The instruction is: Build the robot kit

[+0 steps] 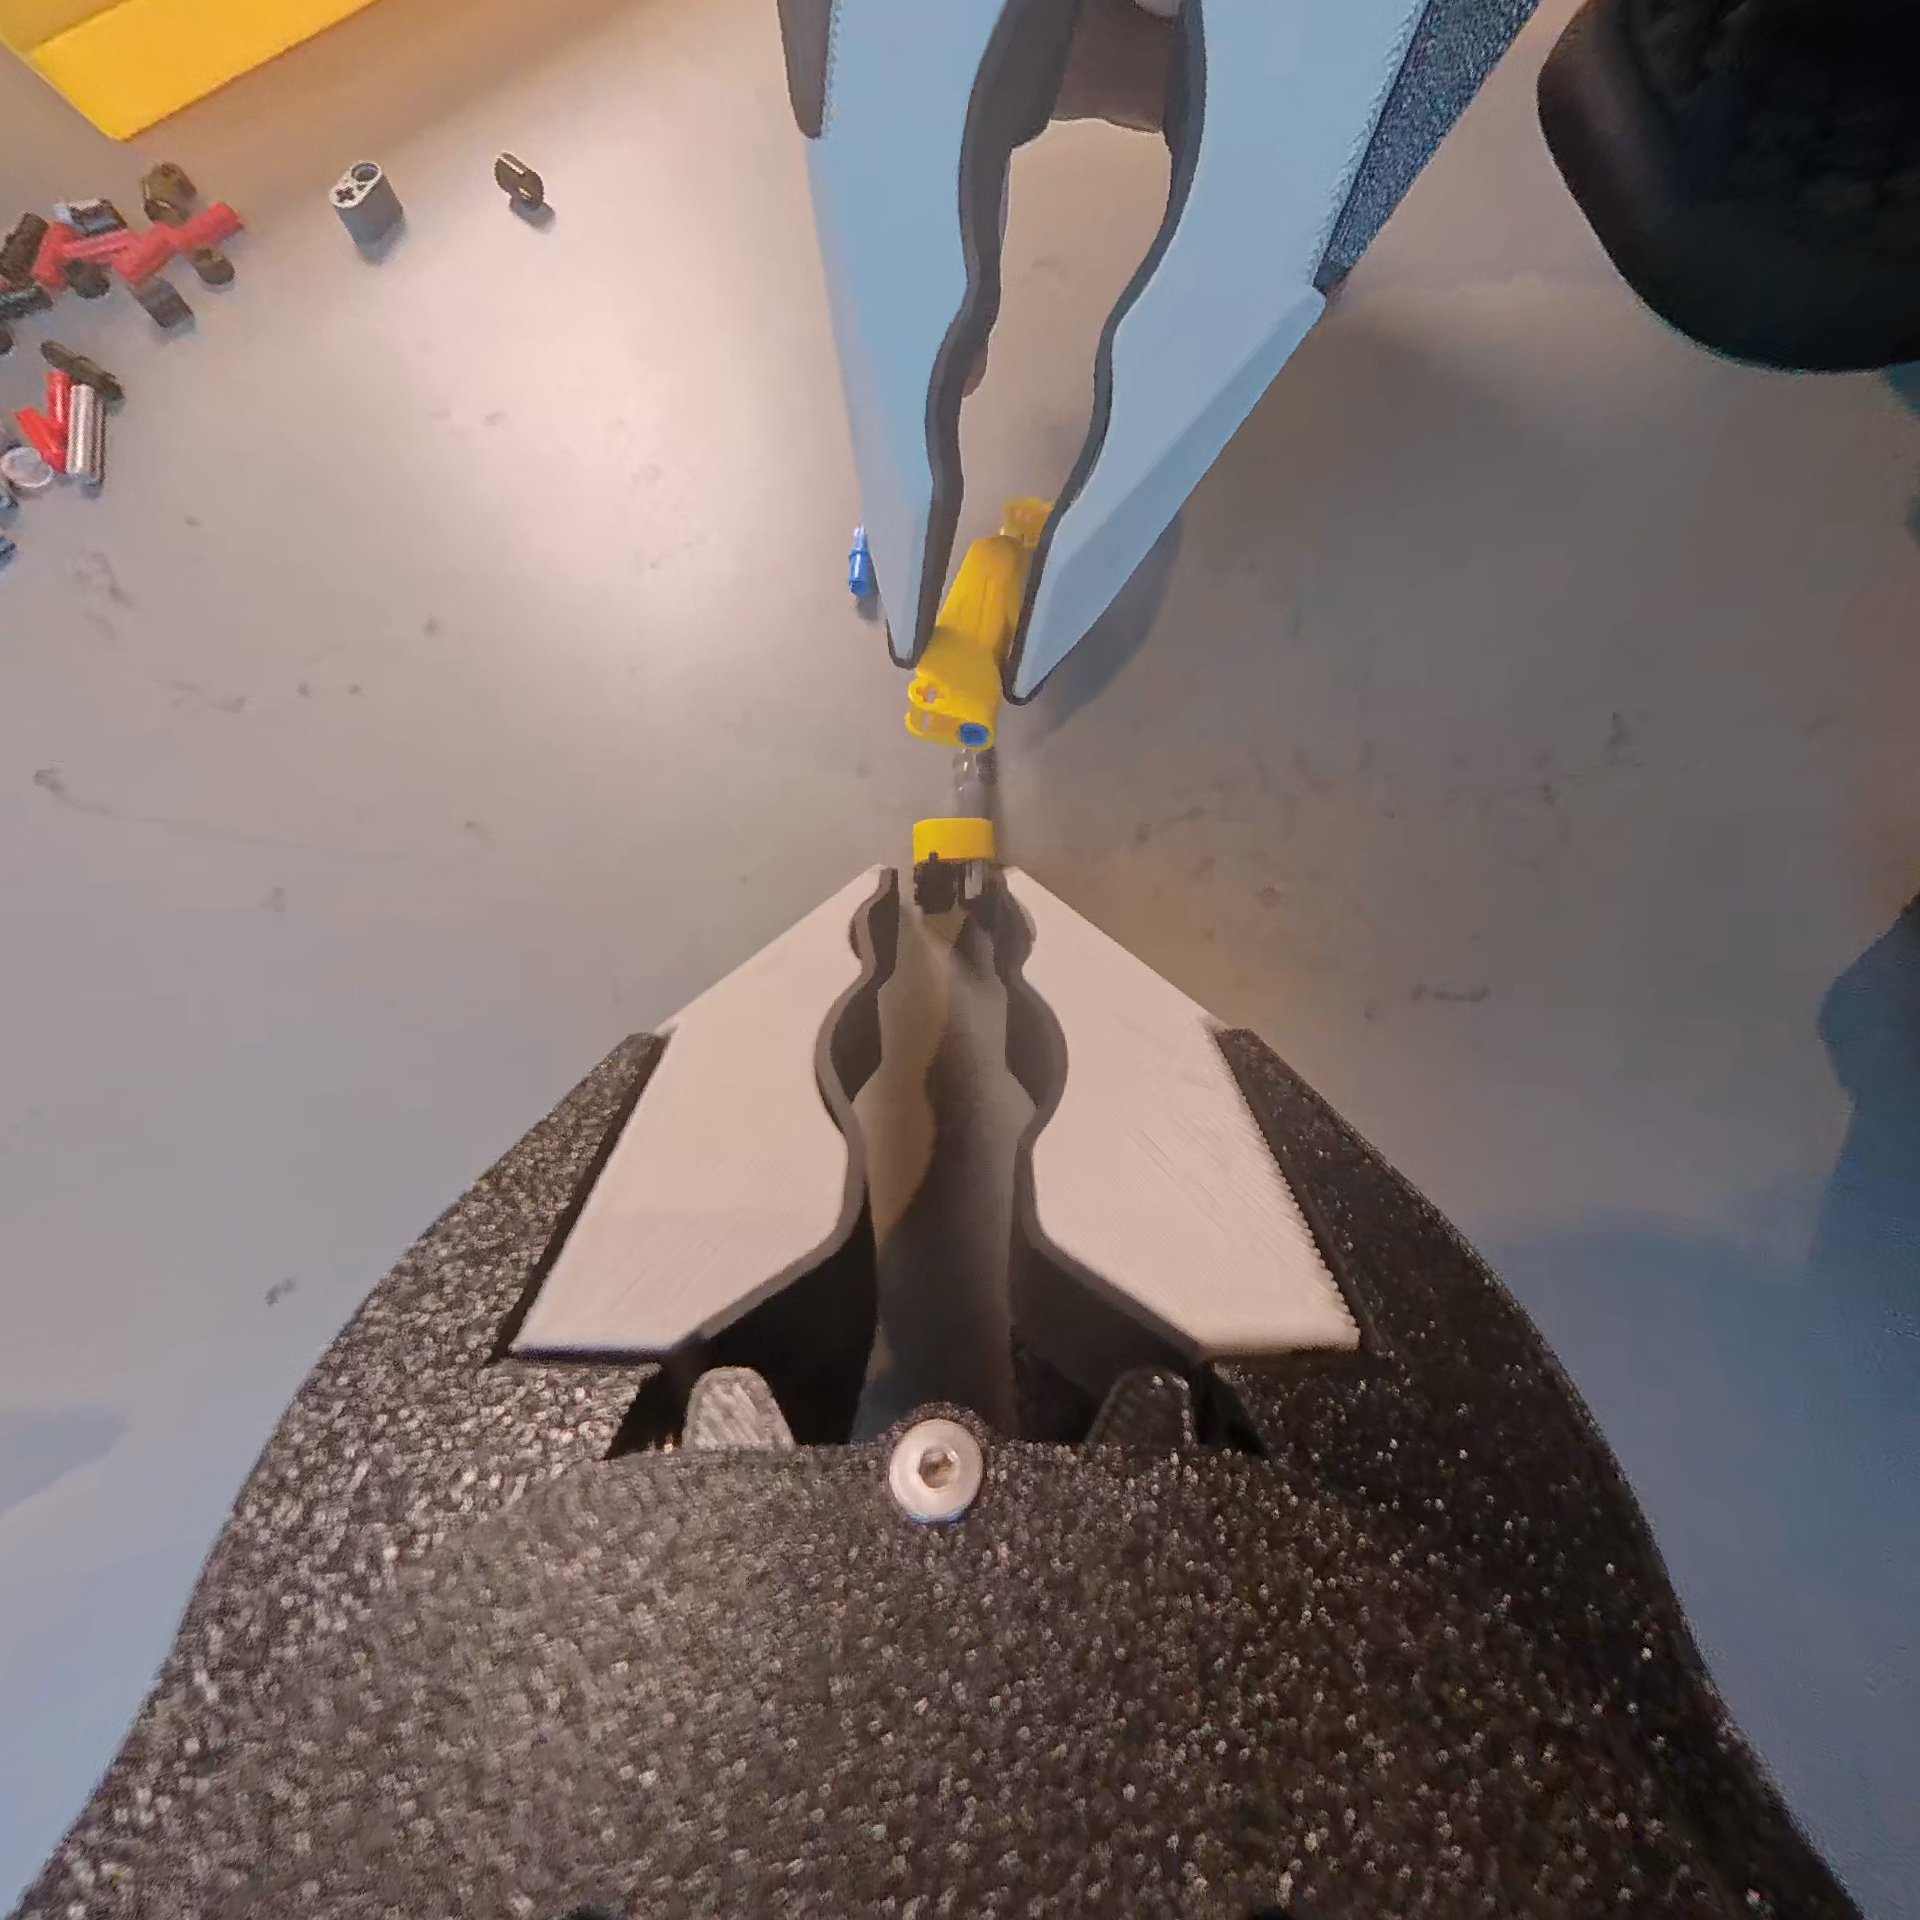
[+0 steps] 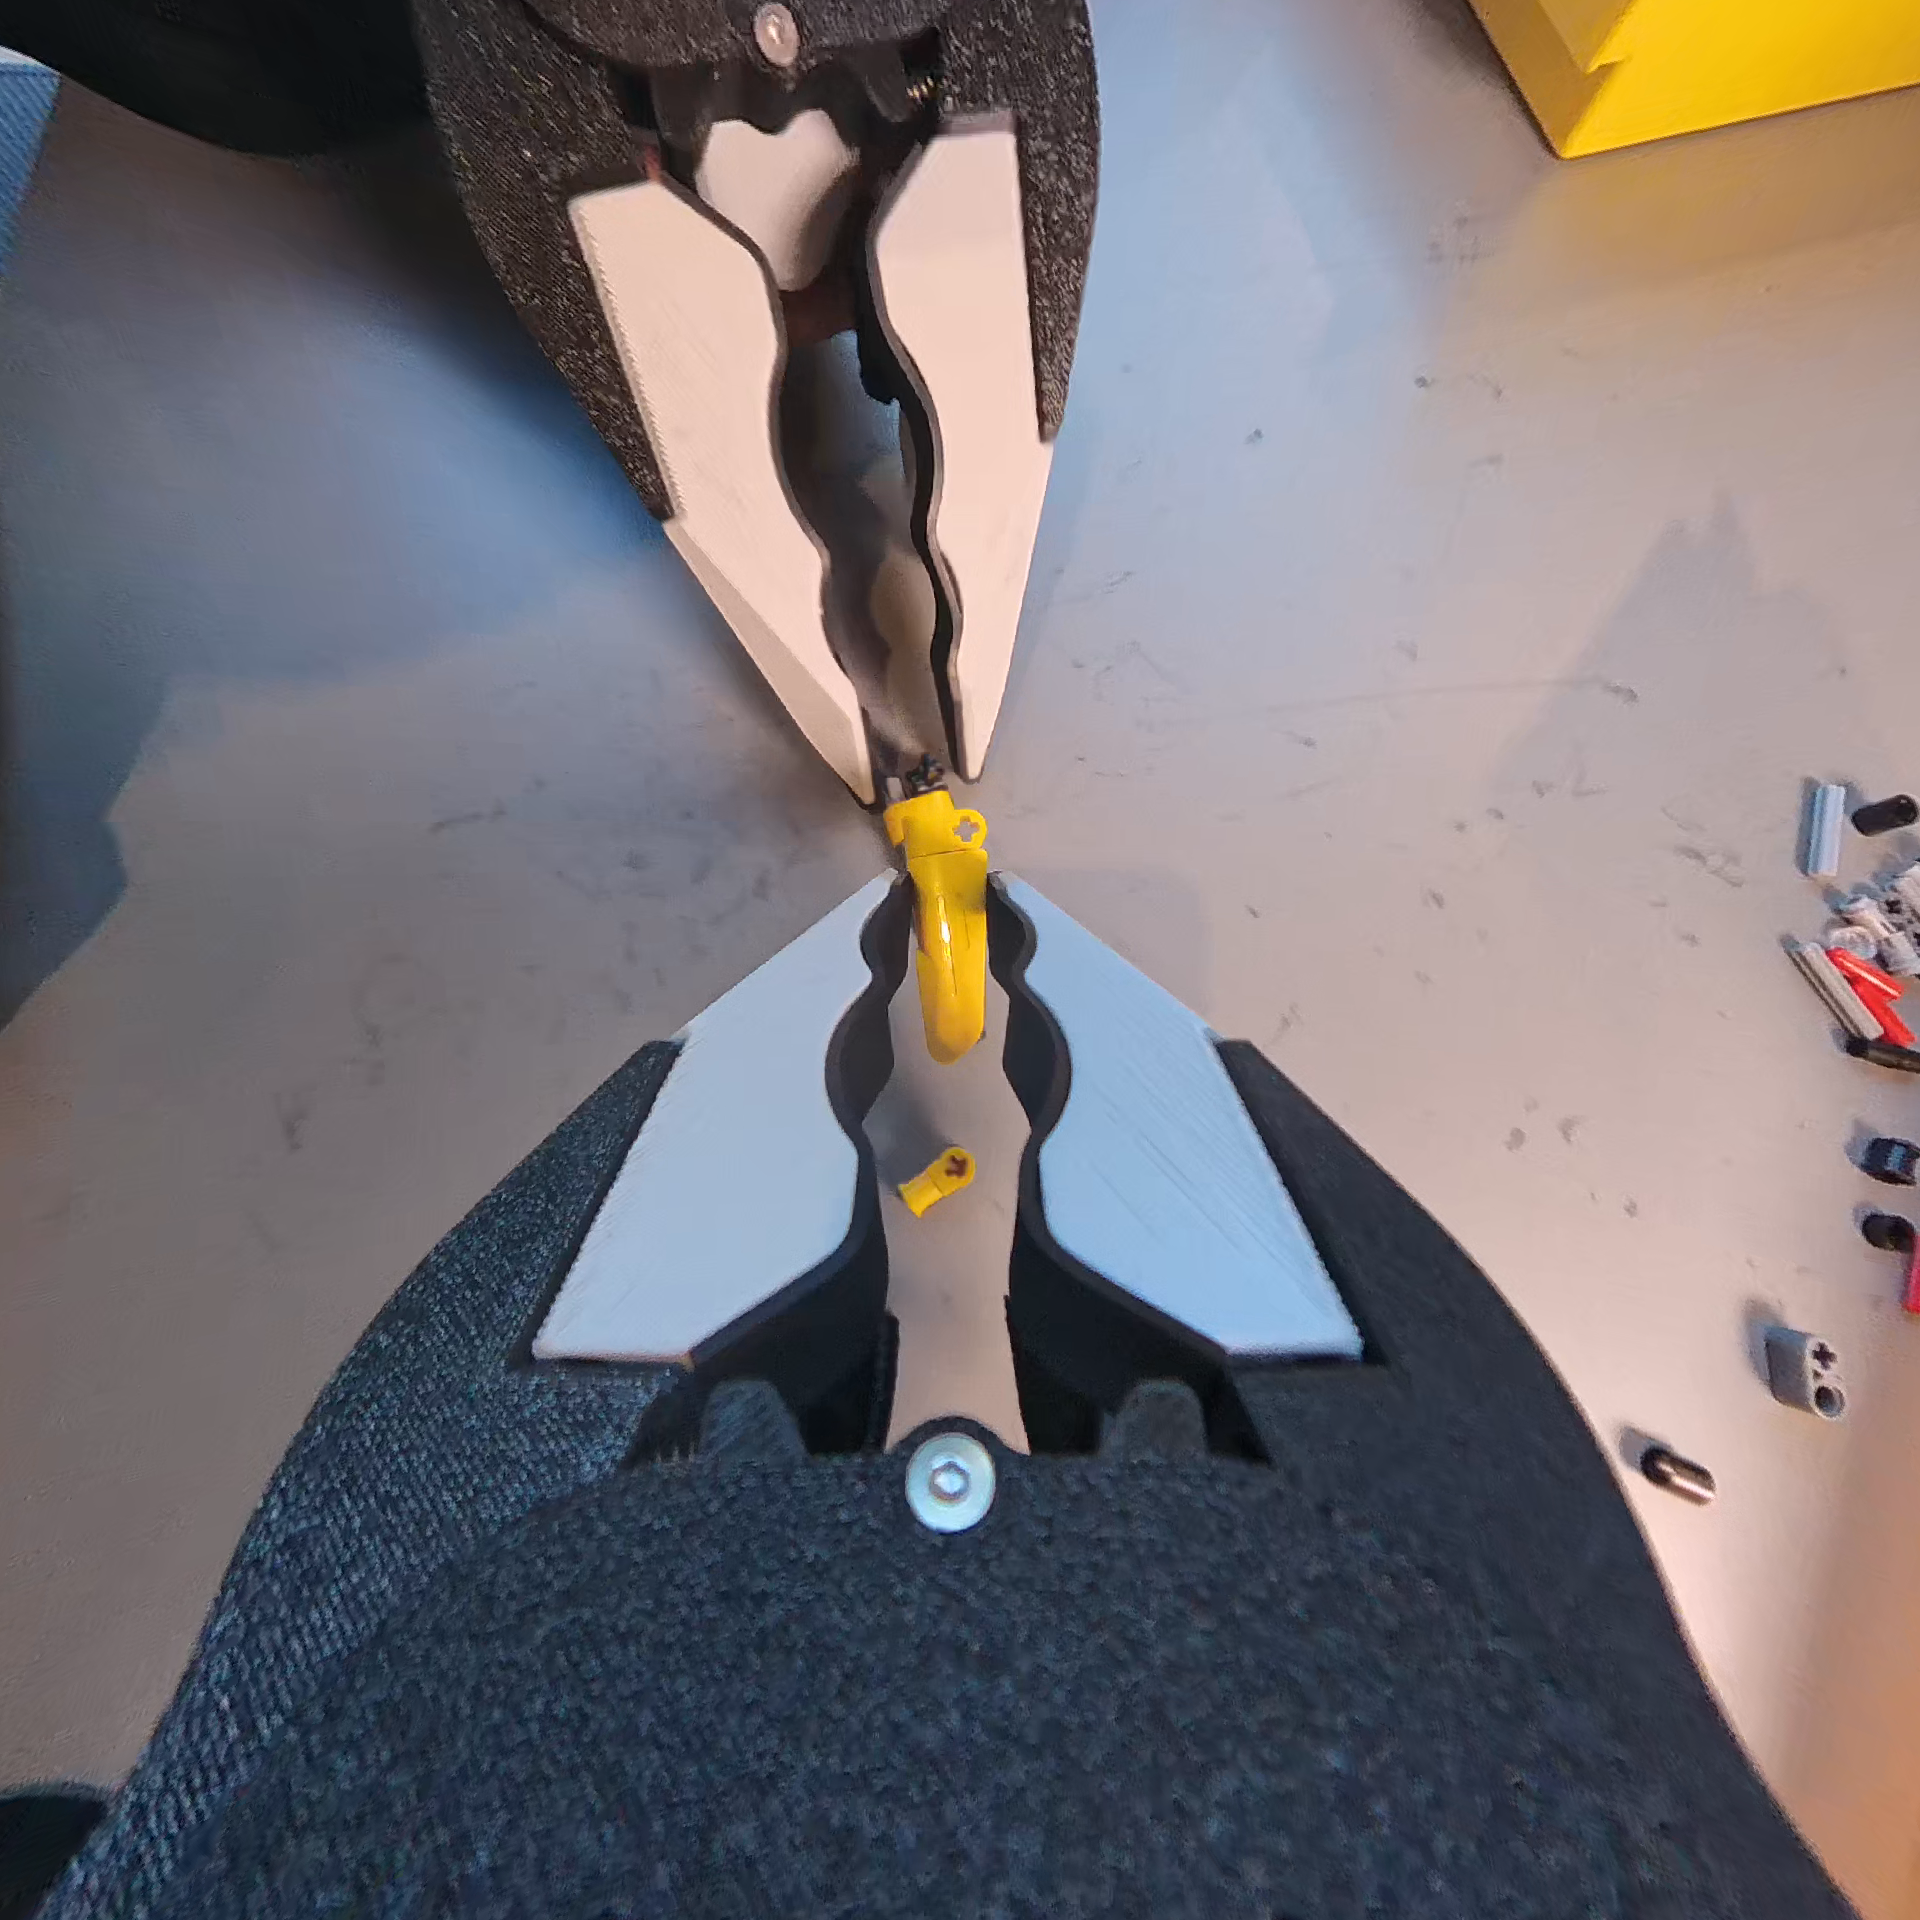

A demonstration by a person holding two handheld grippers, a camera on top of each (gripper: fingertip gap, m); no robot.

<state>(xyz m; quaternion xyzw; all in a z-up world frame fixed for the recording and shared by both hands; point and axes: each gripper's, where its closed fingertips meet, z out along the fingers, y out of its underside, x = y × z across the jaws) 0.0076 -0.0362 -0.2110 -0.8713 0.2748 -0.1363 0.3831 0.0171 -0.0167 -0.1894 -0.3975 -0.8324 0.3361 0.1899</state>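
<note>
**Checker:** Two grippers in view. Report the scene, largest item first.

**Operator:** Item 1, the grey worktop (image 1: 416, 935): scuffed, and it carries everything else. Item 2, a yellow box (image 2: 1714, 73): it sits at the far edge of the worktop, cut off by the frame in both views.

**Checker:** State of each gripper?

**Operator:** My left gripper (image 1: 951, 883) is closed down on a small black-and-yellow part, with a yellow collar (image 1: 951, 836) showing just beyond the tips. My right gripper (image 2: 940, 883) is clamped on a yellow piece (image 2: 943, 966), a curved body that runs back between the fingers. Both grippers are held above the worktop, tip to tip, almost meeting.

**Checker:** Relation between the two held parts?

**Operator:** In the left wrist view a short grey shaft (image 1: 971, 774) spans the gap from the collar to the end of the yellow piece. They appear joined along one line. I cannot tell how deep the shaft is seated.

**Checker:** Remaining items?

**Operator:** Loose parts (image 1: 104, 260), red, black and grey, lie in a cluster near the worktop's side edge, well apart from both grippers. A grey connector (image 1: 369, 197) lies alone beside that cluster. A small yellow connector (image 2: 938, 1179) lies on the worktop under my right gripper and shows between its fingers, untouched. A blue pin (image 1: 858, 566) lies on the worktop just beside the right gripper's fingers.
</note>
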